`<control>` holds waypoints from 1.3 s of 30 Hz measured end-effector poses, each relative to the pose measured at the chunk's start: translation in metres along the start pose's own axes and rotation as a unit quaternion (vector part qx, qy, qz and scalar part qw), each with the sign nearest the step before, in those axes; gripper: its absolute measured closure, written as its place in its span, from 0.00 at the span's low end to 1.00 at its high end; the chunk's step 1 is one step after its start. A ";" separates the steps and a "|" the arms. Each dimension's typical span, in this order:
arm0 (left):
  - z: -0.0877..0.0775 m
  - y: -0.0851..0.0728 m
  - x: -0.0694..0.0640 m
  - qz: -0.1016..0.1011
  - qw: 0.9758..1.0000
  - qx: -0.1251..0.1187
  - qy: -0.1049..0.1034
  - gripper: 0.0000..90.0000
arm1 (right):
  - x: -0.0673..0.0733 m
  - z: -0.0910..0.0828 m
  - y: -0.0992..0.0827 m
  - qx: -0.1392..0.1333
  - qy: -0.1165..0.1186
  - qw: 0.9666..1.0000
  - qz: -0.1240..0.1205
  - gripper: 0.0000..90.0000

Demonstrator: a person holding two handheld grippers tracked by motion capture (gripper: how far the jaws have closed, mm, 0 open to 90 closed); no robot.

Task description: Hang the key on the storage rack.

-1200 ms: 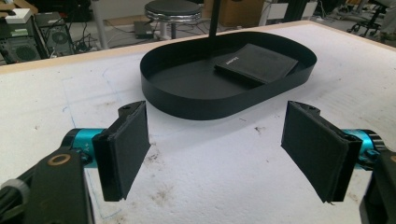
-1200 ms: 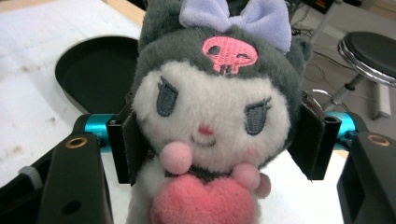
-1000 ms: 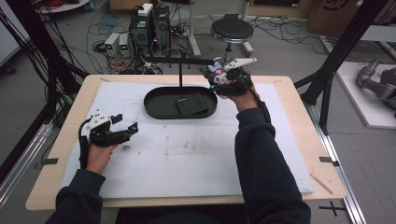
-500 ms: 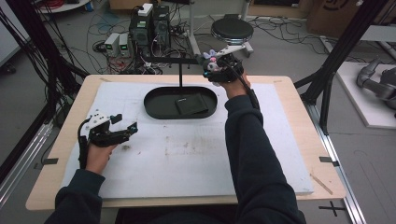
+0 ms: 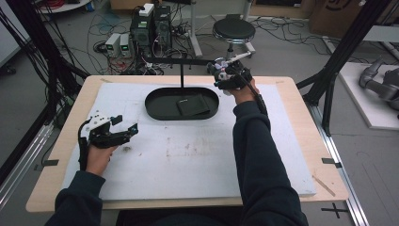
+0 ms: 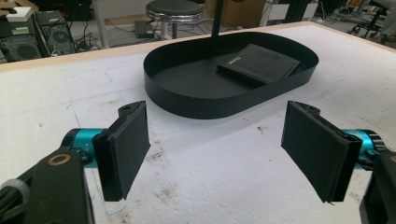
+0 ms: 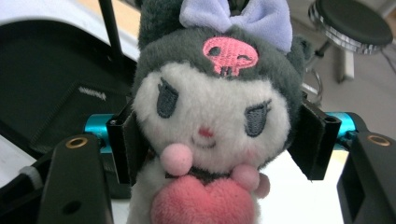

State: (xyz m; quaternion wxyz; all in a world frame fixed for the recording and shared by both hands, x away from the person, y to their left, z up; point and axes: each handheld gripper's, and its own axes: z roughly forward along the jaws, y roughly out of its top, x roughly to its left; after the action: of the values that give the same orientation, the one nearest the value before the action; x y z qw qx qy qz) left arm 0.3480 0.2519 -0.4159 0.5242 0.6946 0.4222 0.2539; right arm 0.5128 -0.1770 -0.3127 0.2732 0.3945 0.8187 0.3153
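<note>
Left gripper [image 5: 123,126]: we saw it low over the white mat [image 5: 188,160], jaws spread wide with nothing between them.
Oval black tray [image 5: 157,110]: farther back; a flat black wallet [image 5: 193,104] lay inside.
Right gripper [image 5: 220,74]: we found it beyond the tray's right end, jaws clamped on a plush doll [image 7: 212,126].
</note>
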 end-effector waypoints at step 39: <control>-0.001 0.000 0.000 -0.002 1.000 -0.006 -0.006 0.26 | 0.022 -0.009 -0.016 -0.012 0.041 0.999 0.003 0.23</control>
State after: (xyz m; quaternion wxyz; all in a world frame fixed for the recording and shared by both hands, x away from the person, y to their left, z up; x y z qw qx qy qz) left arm 0.3477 0.2523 -0.4153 0.5318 0.6920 0.4186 0.2512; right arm 0.4869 -0.1691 -0.3228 0.2431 0.3800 0.8243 0.3420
